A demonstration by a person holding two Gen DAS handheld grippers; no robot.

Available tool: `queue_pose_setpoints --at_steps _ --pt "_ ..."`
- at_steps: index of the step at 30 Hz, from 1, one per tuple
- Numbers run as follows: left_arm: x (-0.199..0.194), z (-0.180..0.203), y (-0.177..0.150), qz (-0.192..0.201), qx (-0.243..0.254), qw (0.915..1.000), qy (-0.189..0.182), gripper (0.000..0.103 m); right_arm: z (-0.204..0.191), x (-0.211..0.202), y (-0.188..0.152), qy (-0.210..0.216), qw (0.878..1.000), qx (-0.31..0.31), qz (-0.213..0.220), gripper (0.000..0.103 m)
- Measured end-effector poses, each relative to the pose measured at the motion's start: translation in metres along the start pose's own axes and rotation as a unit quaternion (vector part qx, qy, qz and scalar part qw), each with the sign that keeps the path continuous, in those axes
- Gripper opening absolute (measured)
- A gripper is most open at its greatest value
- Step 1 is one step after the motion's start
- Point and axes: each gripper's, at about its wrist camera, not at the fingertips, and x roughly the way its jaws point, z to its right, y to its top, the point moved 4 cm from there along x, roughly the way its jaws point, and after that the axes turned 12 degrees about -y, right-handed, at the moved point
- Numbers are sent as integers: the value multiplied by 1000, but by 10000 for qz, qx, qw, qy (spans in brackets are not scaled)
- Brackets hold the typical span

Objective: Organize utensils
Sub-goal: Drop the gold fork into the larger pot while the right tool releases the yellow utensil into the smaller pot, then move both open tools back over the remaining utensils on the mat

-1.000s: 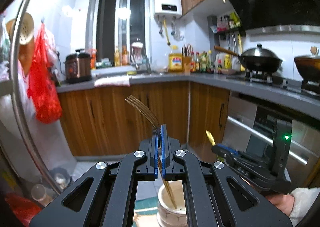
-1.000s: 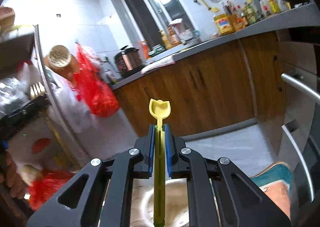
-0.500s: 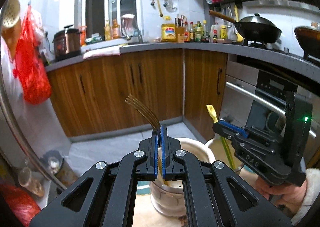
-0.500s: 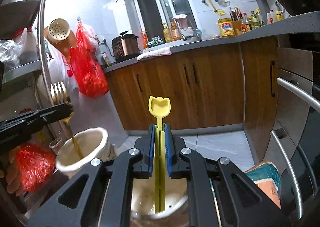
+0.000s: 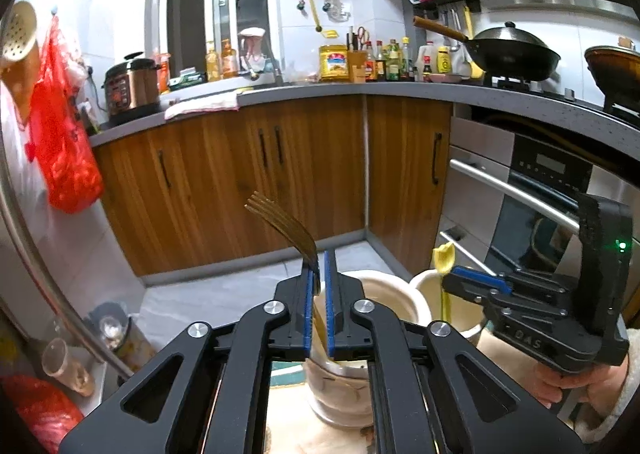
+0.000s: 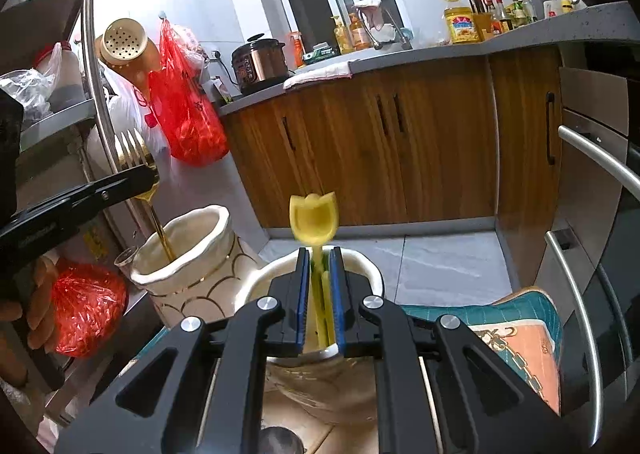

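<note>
My left gripper [image 5: 319, 266] has its jaws slightly parted around a gold fork [image 5: 282, 222], whose handle reaches down into a cream ceramic holder with gold lines [image 5: 384, 304]. The fork [image 6: 134, 158] and that holder [image 6: 188, 254] also show at the left of the right wrist view. My right gripper [image 6: 320, 266] has its jaws slightly parted around a yellow tulip-shaped utensil [image 6: 313, 218], which looks blurred, with its handle inside a second white holder [image 6: 360, 274]. The right gripper [image 5: 480, 282] and yellow utensil [image 5: 445, 258] also show in the left wrist view.
Both holders stand on a wooden surface beside a teal and orange cloth [image 6: 520, 330]. A metal rack [image 6: 92, 74] with red bags [image 6: 184, 110] is on the left. Wooden cabinets [image 5: 280, 174] and an oven [image 5: 540, 206] lie beyond.
Both grippers have lowered their utensils into the holders. Both pairs of jaws have parted slightly from their tight grip, and the yellow utensil now looks blurred between the right jaws.
</note>
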Motion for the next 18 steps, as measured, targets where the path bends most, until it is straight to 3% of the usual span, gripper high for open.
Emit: queue_pose_setpoints --at_steps 2,5,7,9,12,13,18 --pt "-1 -4 -1 3 -59 10000 29 12 2 -3 0 64 10000 64 -23 30" --pt "0 -6 -2 -34 -73 9999 71 13 3 -12 2 96 9999 78 21 45" --pt "0 -6 -2 -63 -78 9999 77 20 5 -20 2 110 9999 118 54 69" --pt "-1 -6 -3 -52 -93 9999 89 37 8 -29 0 173 9997 160 88 78" --pt "-5 -6 -5 -42 -133 9998 122 48 14 -46 -3 123 9996 201 177 98" --pt "-7 -7 -6 -37 -158 9998 123 50 16 -51 -5 89 9995 211 222 98" --pt "-25 -13 -16 43 -372 9991 193 84 29 -62 -20 -442 9989 126 137 98"
